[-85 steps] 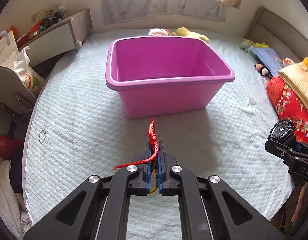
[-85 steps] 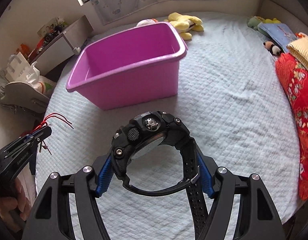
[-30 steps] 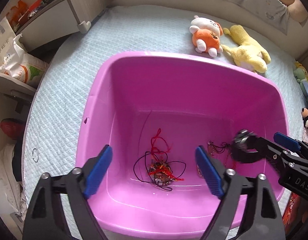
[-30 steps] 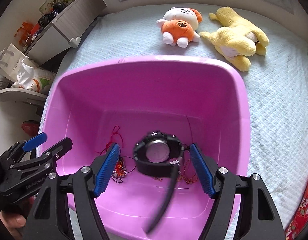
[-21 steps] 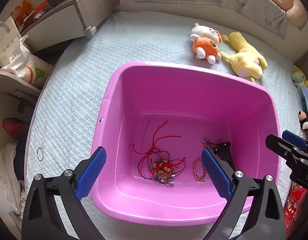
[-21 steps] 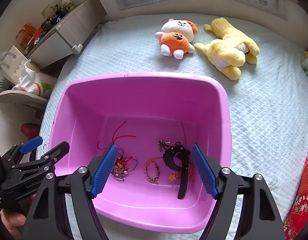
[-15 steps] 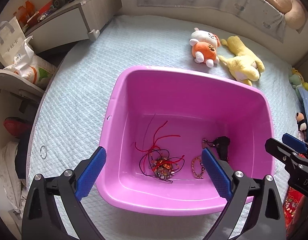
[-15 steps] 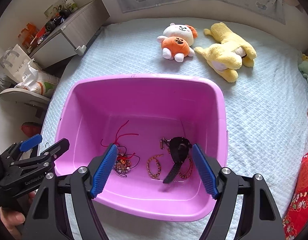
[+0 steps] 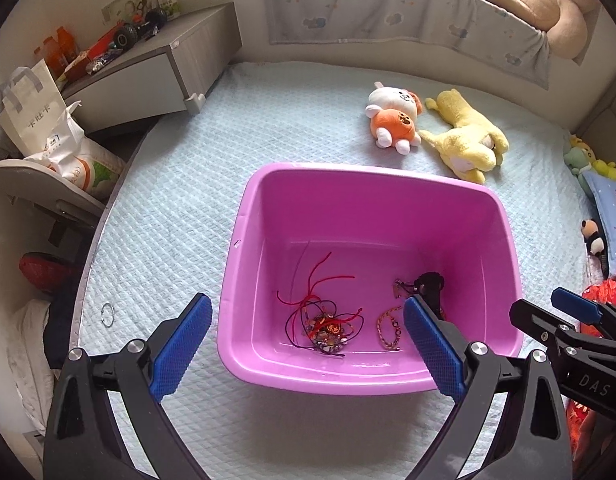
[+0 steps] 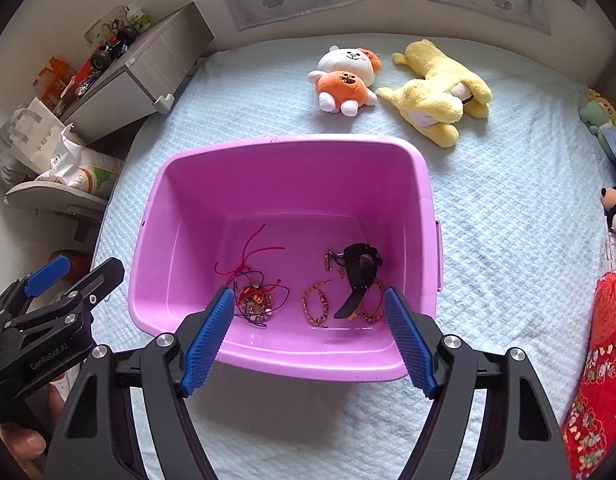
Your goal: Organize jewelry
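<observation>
Jewelry (image 10: 264,300) on the purple bin (image 10: 292,152) floor, below both claws (image 9: 304,344) (image 10: 308,332), each spread wide, empty.

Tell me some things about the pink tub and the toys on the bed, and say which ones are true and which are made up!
1. The black watch lies inside the pink tub. True.
2. The right gripper is squeezing the watch. False: its jaws are open with nothing between them, and the watch rests on the tub floor.
3. The red string bundle is left of the watch in the right wrist view. True.
4. The orange and white plush toy sits in the tub. False: it lies on the bed beyond the tub, beside the yellow plush toy.
5. The left gripper holds the red string. False: it is open and empty.
</observation>
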{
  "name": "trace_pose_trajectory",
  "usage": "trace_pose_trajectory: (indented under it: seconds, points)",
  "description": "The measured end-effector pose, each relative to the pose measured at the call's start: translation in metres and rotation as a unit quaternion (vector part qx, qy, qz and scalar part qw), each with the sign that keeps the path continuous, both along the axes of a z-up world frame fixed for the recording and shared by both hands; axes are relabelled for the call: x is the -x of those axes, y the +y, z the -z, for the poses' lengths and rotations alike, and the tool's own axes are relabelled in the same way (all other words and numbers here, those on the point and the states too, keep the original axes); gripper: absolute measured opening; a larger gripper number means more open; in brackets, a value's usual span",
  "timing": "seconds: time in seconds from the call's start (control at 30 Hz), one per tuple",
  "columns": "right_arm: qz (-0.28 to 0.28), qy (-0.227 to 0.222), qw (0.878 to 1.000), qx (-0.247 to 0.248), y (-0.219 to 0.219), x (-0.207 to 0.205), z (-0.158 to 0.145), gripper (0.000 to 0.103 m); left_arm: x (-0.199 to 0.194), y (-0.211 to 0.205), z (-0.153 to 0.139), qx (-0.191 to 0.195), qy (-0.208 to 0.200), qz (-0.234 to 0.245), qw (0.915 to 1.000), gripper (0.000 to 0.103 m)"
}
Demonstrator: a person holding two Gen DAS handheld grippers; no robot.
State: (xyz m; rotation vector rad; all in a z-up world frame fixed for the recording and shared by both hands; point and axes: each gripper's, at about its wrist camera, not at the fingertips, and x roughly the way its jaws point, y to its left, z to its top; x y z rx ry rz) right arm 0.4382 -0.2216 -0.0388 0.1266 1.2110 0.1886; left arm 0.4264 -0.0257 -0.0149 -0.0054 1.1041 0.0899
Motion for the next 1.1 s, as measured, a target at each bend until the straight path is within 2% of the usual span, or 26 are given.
trace_pose_trajectory:
  seconds: [0.5, 1.1]
  points:
    - [0.004, 0.002, 1.000, 0.000, -0.001, 0.026, -0.017, 0.074, 0.020, -0.001, -0.019, 0.011, -0.005, -0.001, 0.9999, 0.095]
    - [0.000, 0.002, 1.000, 0.002, 0.002, 0.032, -0.022, 0.074, 0.025, -0.004, -0.026, 0.012, -0.009, 0.002, 0.9999, 0.095]
